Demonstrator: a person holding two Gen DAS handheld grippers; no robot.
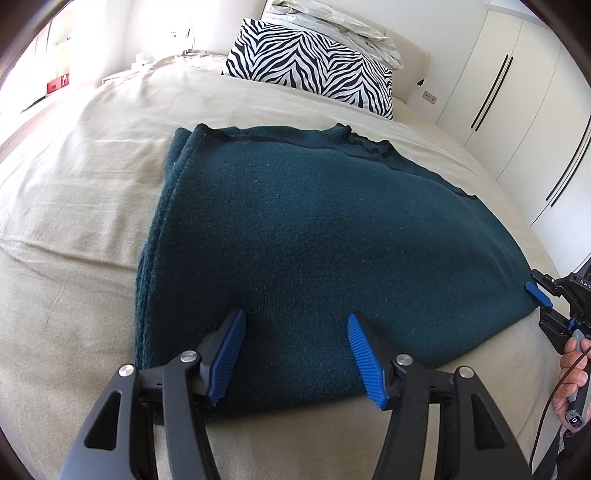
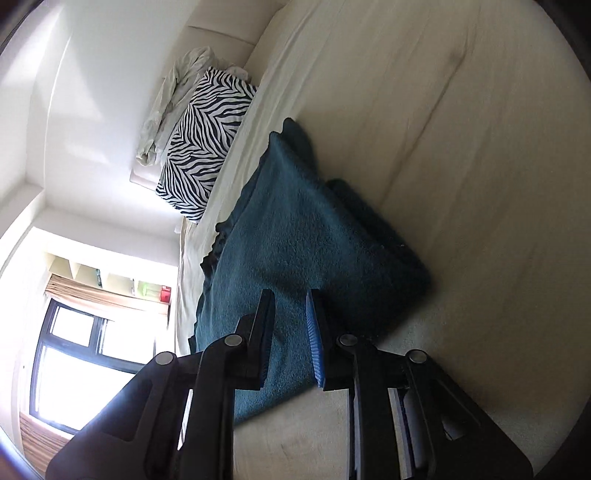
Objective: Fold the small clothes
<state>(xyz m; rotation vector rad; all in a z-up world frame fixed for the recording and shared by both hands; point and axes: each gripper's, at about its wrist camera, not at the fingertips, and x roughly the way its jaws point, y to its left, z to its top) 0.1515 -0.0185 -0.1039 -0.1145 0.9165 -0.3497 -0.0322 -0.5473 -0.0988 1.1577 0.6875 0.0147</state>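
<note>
A dark teal knitted sweater (image 1: pixel 306 236) lies folded on the beige bed, neck end far from me. My left gripper (image 1: pixel 295 317) is open, its blue pads straddling the sweater's near hem, resting on the fabric without pinching it. My right gripper (image 1: pixel 537 293) shows at the sweater's right near corner, held by a hand. In the right wrist view, tilted sideways, the right gripper (image 2: pixel 291 295) has its fingers partly apart over the sweater (image 2: pixel 295 236) edge, with fabric between the pads but a gap showing.
The beige bed sheet (image 1: pixel 74 221) spreads all around the sweater. A zebra-print pillow (image 1: pixel 314 62) and a crumpled white duvet (image 1: pixel 332 22) lie at the head of the bed. White wardrobe doors (image 1: pixel 517 110) stand to the right. A window (image 2: pixel 74 350) is at the left.
</note>
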